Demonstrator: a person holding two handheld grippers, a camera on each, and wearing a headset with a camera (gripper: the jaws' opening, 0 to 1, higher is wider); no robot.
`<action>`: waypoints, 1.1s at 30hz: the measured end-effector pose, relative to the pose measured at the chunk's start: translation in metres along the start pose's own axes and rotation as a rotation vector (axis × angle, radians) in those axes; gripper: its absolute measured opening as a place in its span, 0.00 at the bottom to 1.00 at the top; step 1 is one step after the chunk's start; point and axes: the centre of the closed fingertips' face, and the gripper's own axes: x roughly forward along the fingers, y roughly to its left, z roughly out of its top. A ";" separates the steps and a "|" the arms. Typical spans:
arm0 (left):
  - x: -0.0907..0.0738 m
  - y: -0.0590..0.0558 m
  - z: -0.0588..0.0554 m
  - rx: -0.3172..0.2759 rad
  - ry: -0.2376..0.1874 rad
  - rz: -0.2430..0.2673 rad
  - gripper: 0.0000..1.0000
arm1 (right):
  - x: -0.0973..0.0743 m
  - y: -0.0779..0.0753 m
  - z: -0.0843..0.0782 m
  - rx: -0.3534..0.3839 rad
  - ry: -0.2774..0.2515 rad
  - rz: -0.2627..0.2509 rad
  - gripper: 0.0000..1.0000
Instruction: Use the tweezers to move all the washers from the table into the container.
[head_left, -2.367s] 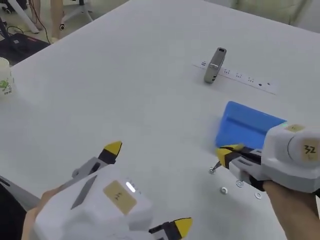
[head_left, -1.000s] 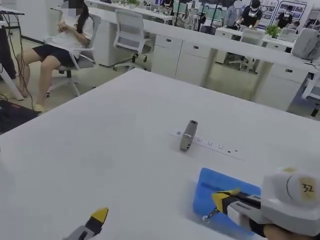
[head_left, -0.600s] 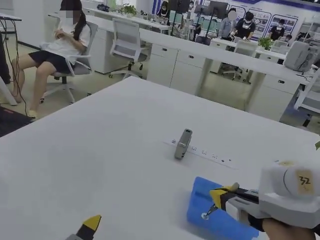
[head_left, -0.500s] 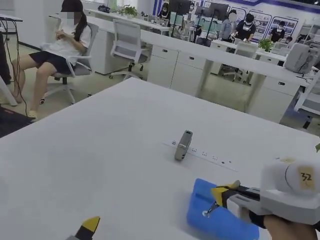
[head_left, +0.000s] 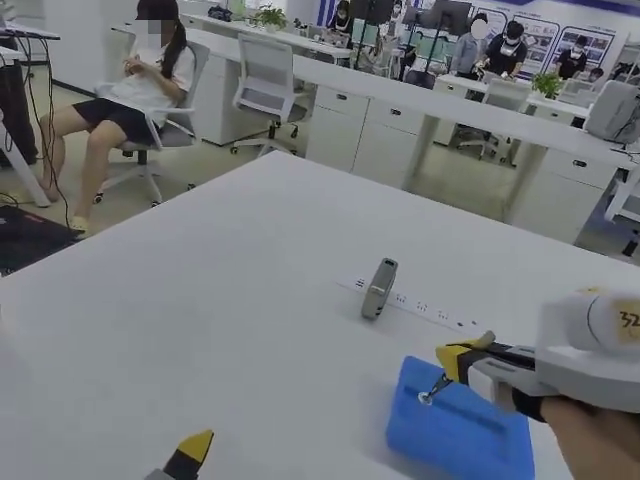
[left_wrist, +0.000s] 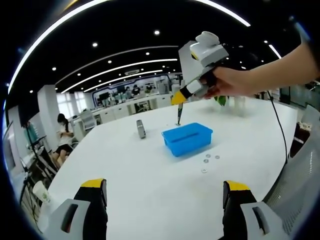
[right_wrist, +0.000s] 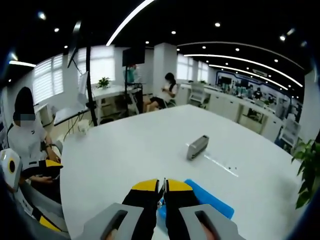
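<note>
"Yellow-tipped jaws of the right hand-held gripper (head_left: 462, 357): state?"

"Pressed together, pinching the tweezers (head_left: 436, 386) between them. The right gripper view shows the two jaws closed with the tweezers (right_wrist: 161, 189) clamped in the gap."

"Position of the tweezers?"

"Pointing down, tips over the blue container (head_left: 470, 440). The left gripper view shows the tips hanging above the container's open top. A small ring-like piece sits at the tips in the head view, but it is too small to confirm as a washer."

"Left hand-held gripper (left_wrist: 162, 189)?"

"Jaws spread wide with nothing between them. It is held over the tabletop (head_left: 230, 330), well apart from the container."

"Location of the washers?"

"Three washers (left_wrist: 206, 161) lie on the tabletop just beside the container, on the side nearer the left hand-held gripper, as seen in the left gripper view."

"Other items?"

"A grey oblong device (head_left: 378, 288) lies on the tabletop beyond the container, next to a flush socket strip (head_left: 432, 313). Beyond the tabletop, a person (head_left: 135, 85) sits in an office chair, with white desks behind."
</note>
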 end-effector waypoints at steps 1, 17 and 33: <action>0.000 -0.001 -0.001 0.006 0.006 -0.001 0.99 | 0.001 -0.002 0.001 0.006 -0.003 0.000 0.01; 0.002 -0.004 -0.003 0.014 0.017 -0.020 0.99 | 0.029 -0.011 -0.014 -0.015 0.058 -0.010 0.01; 0.002 0.000 -0.003 0.011 0.022 -0.001 0.97 | 0.071 -0.028 -0.048 -0.008 0.127 -0.037 0.01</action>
